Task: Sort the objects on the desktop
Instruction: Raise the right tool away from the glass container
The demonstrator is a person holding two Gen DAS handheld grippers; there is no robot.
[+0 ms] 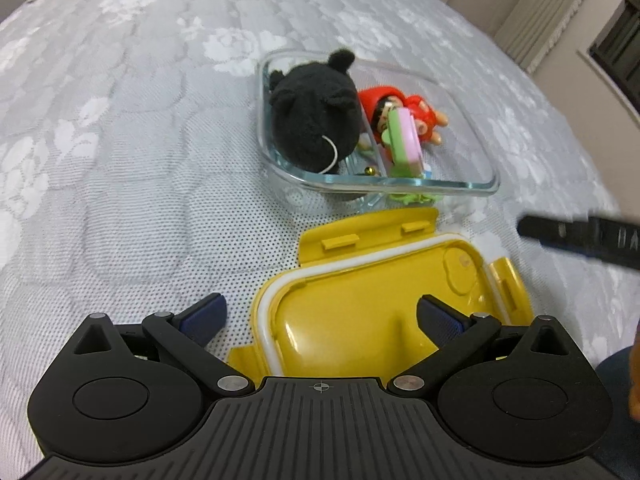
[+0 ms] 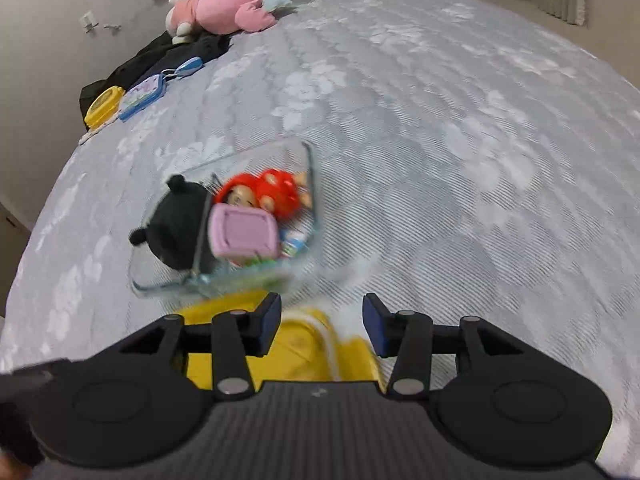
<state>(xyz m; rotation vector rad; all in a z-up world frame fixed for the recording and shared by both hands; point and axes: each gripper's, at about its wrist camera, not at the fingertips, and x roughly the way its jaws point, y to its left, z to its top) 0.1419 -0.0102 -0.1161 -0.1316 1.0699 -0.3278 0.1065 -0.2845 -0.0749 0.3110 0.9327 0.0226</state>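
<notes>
1. Glass box [image 1: 486, 168], divided in two, sits mid-frame in the left wrist view on the quilted bed [image 1: 140, 140]; its near rim lies just beyond the yellow lid's far edge.
2. Black plush [image 1: 312, 120] fills the left compartment; the red doll [image 1: 420, 110] and a pink-and-green toy [image 1: 408, 140] lie in the right one, the toy tilted against the divider.
3. Yellow lid [image 1: 360, 300] lies inner side up, white seal showing, at lower centre, its latch flaps spread outward.
4. Left gripper [image 1: 320, 318] hangs over the lid's near-left corner, jaws spread wide with nothing between them.
5. Right gripper [image 2: 320, 328] has its jaws parted and empty above the lid's edge; the view is blurred. In the left wrist view, one black finger of it enters from the right edge.
6. Bare bedding stretches wide to the left of the box and beyond it; a yellow case [image 2: 102, 106] and blue pouch [image 2: 142, 96] lie far off at the upper left.
</notes>
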